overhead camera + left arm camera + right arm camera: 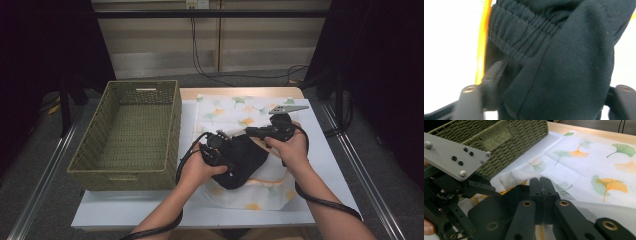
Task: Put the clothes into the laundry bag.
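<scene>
I see a white-topped table [320, 150] with a pale wooden edge [240, 92] at its far side. Grey floor [45, 150] lies around it, with metal rails [367, 175] along both sides. Behind stands a light panelled wall [160, 45]; black cables [200, 60] hang down it and trail across the floor. Both flanks are dark.

Lab-style recording booth: small table [310, 200] hemmed by black curtains [385, 65], metal floor rails [365, 170] either side of it, cables [200, 60] hanging down the wall panels behind.
</scene>
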Motion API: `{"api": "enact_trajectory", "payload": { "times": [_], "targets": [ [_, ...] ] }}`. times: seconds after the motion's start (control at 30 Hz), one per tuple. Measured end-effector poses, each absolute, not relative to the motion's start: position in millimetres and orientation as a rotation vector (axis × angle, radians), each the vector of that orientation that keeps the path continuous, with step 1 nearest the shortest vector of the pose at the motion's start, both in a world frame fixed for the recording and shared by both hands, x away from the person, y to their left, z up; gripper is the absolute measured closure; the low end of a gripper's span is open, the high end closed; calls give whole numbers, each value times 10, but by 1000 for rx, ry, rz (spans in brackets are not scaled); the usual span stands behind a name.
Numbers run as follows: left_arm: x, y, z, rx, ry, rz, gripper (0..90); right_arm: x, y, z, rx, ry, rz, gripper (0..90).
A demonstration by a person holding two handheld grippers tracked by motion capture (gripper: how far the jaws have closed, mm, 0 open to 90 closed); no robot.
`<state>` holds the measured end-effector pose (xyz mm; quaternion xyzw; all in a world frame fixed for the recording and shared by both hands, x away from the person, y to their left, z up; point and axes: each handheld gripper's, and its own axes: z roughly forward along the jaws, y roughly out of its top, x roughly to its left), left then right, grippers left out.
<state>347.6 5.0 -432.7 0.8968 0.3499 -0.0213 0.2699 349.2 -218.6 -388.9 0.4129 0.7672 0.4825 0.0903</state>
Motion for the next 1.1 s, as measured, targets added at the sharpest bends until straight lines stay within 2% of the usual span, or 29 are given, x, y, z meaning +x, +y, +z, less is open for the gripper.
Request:
{"api": "enact_trajectory", "payload": {
  "times": [0.1, 0.37, 0.7, 0.9, 1.1],
  "targets": [
    [3461, 24, -4320, 2437, 915, -86, 510, 3496, -2193, -3903, 1232, 2277, 1436, 900],
    [3449, -40, -4311, 2443, 924, -163, 722, 3495, -2173, -3895, 1227, 2283, 1439, 900],
    [3453, -31, -4250, 2314, 997, -176, 757, 3487, -2188, -3910, 1227, 2285, 1452, 900],
    [3477, -44, -4170, 2283, 1004, -106, 762, 3480, -2193, -3883, 1222, 2277, 1457, 900],
    [3519, -41, -4152, 2272, 1033, -89, 762, 3468, -2202, -3879, 1220, 2278, 1459, 900]
  ]
}}
